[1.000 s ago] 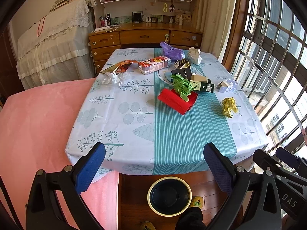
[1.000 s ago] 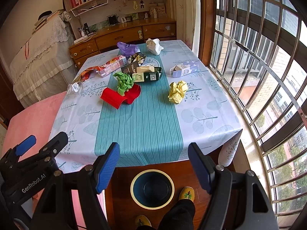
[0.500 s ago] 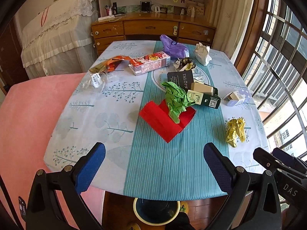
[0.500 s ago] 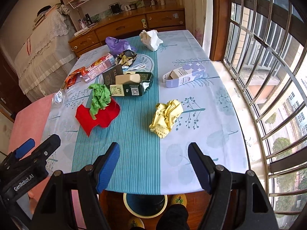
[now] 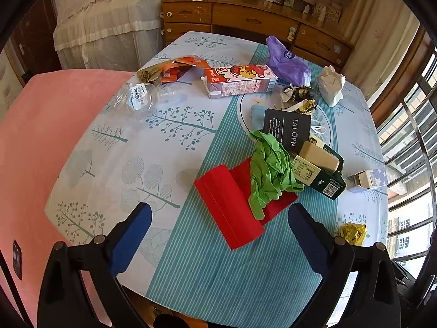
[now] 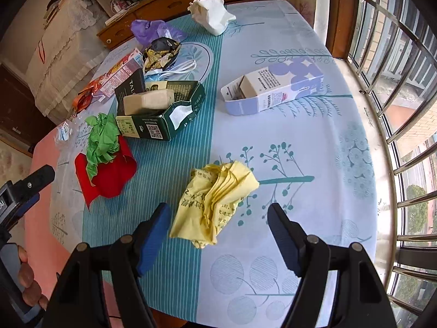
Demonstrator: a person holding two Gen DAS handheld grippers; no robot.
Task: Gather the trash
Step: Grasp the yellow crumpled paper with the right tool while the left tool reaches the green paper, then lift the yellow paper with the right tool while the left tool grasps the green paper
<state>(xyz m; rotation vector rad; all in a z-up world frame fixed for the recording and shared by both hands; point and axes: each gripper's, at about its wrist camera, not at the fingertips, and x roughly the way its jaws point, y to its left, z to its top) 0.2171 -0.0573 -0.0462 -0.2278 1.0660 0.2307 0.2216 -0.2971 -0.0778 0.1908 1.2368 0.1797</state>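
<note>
Both grippers now nearer table than second ago; bin gone from view. Right gripper [image 6: 218, 224] jaws apart, empty, yellow paper wad [image 6: 215, 205] just ahead at 12 o'clock. Left gripper [image 5: 218, 227] jaws apart, red folder [image 5: 226, 205] ahead under green paper [image 5: 269, 175]. Pickup next, probably.

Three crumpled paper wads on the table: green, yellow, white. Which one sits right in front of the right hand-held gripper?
The yellow wad, just ahead of the open right hand-held gripper. The green wad lies on red paper; the white wad sits at the far end.
</note>
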